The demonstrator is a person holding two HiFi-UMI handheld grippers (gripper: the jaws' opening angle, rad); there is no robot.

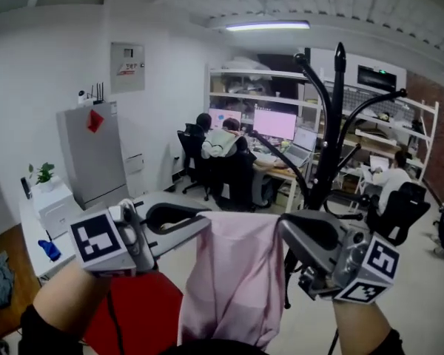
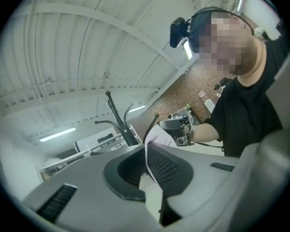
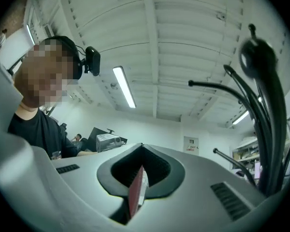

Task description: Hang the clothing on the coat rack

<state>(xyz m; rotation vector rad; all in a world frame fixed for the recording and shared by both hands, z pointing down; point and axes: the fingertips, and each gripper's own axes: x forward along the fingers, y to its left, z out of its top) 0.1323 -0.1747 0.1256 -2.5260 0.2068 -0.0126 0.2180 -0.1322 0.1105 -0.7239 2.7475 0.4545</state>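
Note:
A pale pink garment hangs stretched between my two grippers in the head view. My left gripper is shut on the garment's left top edge, and the cloth shows pinched between its jaws in the left gripper view. My right gripper is shut on the right top edge; a fold of the pink cloth sits between its jaws. The black coat rack stands just behind and right of the garment, its curved hooks reaching above both grippers. In the right gripper view the rack's arms rise close at the right.
A grey cabinet and a white desk stand at the left. People sit at desks with monitors behind the rack. A seated person is at the right. Something red lies below the left gripper.

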